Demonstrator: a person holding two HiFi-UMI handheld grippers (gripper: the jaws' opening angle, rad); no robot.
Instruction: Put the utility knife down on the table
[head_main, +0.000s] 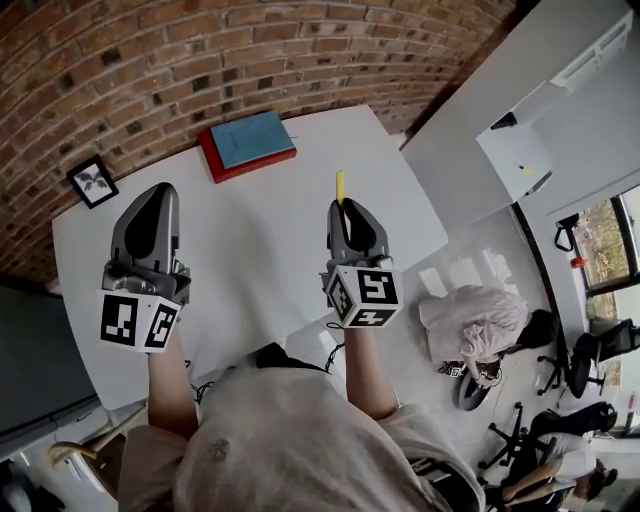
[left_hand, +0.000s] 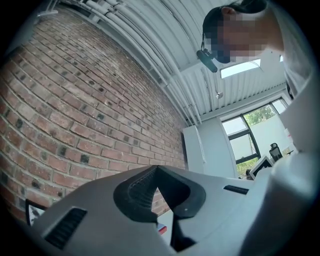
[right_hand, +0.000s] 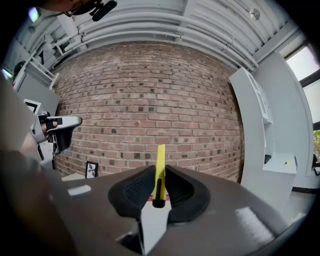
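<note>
We look down on a big white table (head_main: 250, 250) that stands against a red brick wall (head_main: 150, 60). Two bare arms reach forward from the person's body, side by side and well apart, and both are over the table. Each hand holds a grey tool with a black-and-white marker cube at the back. The left gripper (head_main: 158, 190) is over the left part of the table and points toward the far side. Its two dark jaws touch at the tips, and we see nothing between them. The right gripper (head_main: 345, 207) is over the right part of the table and points the same way. Its jaws are pressed from both sides on a thin yellow utility knife (head_main: 340, 187). The knife stands on its narrow edge between the pads. Its dark back end sits deep in the jaws, and its yellow front end sticks out past the tips toward the far side of the table. The knife is up in the air and is not lying on the table. At the far side of the table a flat blue book lies on top of a red book (head_main: 247, 145). At the far left corner of the table there is a small picture in a black frame (head_main: 92, 181).
</note>
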